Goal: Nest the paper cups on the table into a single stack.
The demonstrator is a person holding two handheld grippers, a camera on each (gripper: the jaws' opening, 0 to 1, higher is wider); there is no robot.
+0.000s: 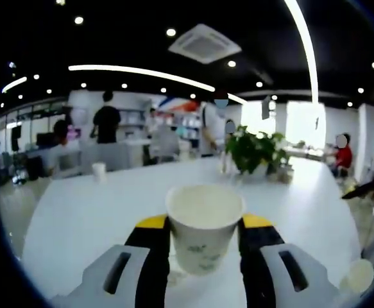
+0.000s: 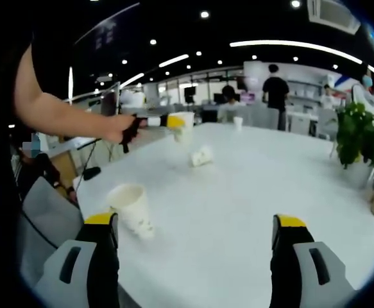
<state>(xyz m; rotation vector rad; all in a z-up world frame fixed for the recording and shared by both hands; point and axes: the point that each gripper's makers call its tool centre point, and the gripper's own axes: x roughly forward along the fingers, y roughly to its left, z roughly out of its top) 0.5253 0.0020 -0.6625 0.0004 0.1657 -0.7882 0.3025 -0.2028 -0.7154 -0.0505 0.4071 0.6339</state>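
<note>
My left gripper (image 1: 204, 224) is shut on an upright white paper cup (image 1: 204, 234) with a faint green print, held above the white table (image 1: 97, 212). In the right gripper view a hand carries that left gripper (image 2: 176, 121) with its cup (image 2: 185, 127) over the table's far left side. My right gripper (image 2: 195, 221) stands open with nothing between its jaws. Close to its left jaw stands a second upright cup (image 2: 132, 206). A third cup (image 2: 201, 156) lies on its side mid-table. One more small cup (image 1: 99, 171) stands at the table's far edge.
A potted green plant (image 1: 257, 151) stands on the table (image 2: 238, 192), showing at the right as the plant (image 2: 360, 138) in the right gripper view. Several people, desks and chairs are in the office behind. A person's bare arm (image 2: 58, 112) reaches in from the left.
</note>
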